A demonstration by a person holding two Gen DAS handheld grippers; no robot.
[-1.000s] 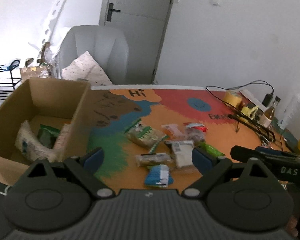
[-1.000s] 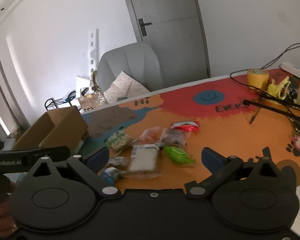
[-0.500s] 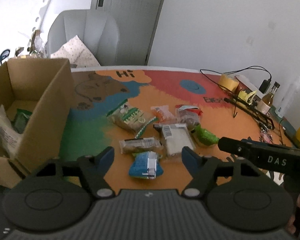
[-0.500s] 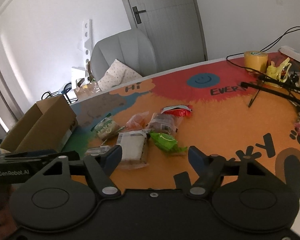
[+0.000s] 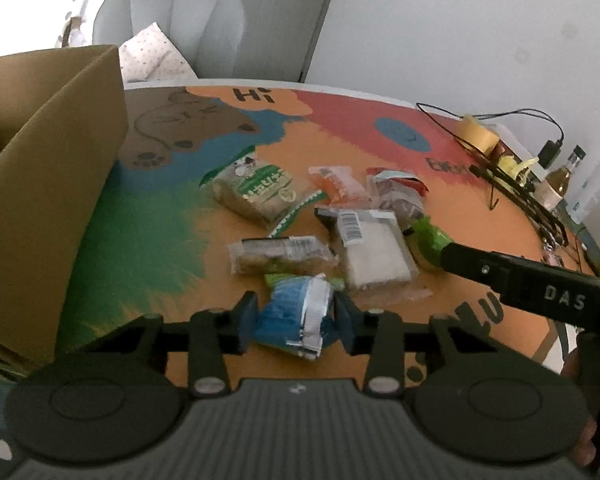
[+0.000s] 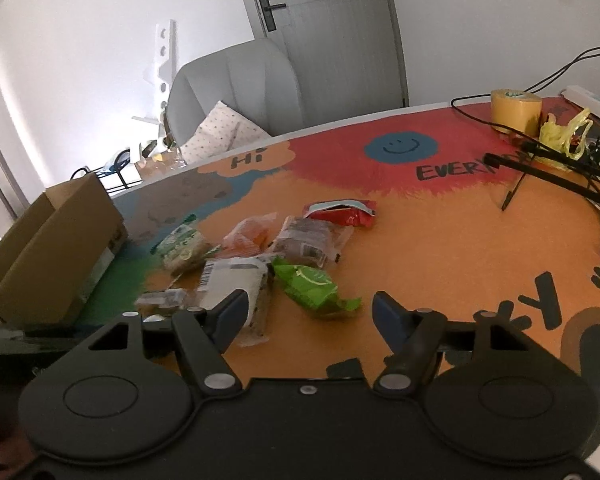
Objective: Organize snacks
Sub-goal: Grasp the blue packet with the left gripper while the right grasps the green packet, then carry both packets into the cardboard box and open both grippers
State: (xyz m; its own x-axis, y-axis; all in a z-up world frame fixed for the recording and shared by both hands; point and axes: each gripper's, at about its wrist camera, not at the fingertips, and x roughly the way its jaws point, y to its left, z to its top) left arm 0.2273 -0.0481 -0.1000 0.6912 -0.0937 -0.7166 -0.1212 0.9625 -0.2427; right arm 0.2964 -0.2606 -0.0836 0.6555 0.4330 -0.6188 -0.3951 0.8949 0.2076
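Note:
Several snack packets lie loose on the colourful table mat (image 5: 160,240). My left gripper (image 5: 296,318) has its jaws closing on a blue packet with a foil end (image 5: 288,314), and both pads touch its sides. My right gripper (image 6: 310,312) hangs low over the mat with its jaws closing. A green packet (image 6: 308,284) lies just ahead of and between its fingers, untouched. A white packet (image 6: 236,284) sits by the right gripper's left finger. The open cardboard box (image 5: 52,184) stands at the left.
A green-and-white packet (image 5: 260,192), a clear-wrapped bar (image 5: 280,254), an orange packet (image 5: 336,182), a brown packet (image 6: 308,240) and a red packet (image 6: 340,212) lie mid-mat. A tape roll (image 6: 516,110), cables and a bottle (image 5: 560,176) crowd the right. A grey chair (image 6: 236,92) stands behind.
My left gripper has come down and forward onto the blue packet, its jaws narrowing from wide to touching it. My right gripper has sunk towards the green packet and narrowed somewhat.

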